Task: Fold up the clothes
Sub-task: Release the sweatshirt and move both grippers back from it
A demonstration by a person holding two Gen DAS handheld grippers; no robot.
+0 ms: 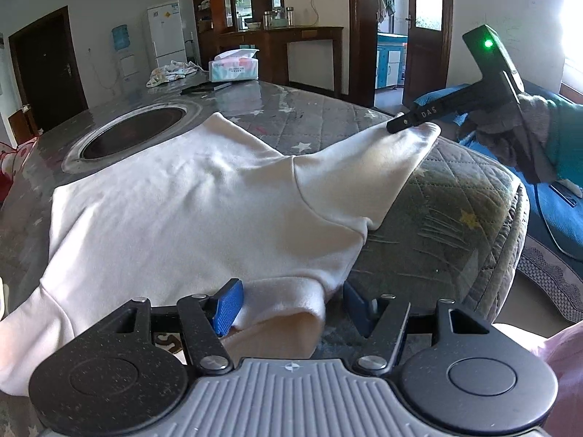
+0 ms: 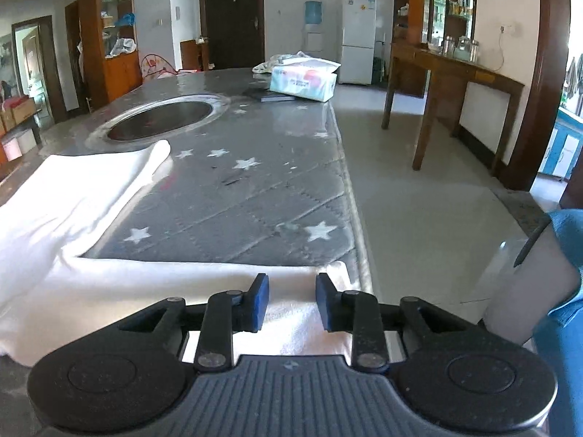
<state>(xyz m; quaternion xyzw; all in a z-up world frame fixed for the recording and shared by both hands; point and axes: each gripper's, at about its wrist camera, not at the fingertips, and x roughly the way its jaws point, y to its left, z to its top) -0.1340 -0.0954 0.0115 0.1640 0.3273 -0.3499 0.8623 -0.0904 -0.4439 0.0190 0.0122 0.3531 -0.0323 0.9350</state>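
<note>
White garment [image 1: 189, 196] lies spread on the star-patterned desk [image 2: 255, 196] ahead of both claws: left claw [image 1: 288, 300] spread around a cuff, right claw [image 2: 292, 300] spread over a sleeve end.

left wrist: low, close over shirt [image 1: 189, 204] | right wrist: along table [image 2: 277, 196] | shared: both

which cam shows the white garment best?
Left wrist: the white garment shows its body, both sleeves and a far corner. Right wrist shows only a sleeve between its open jaws and one bright, washed-out edge of the body.
</note>
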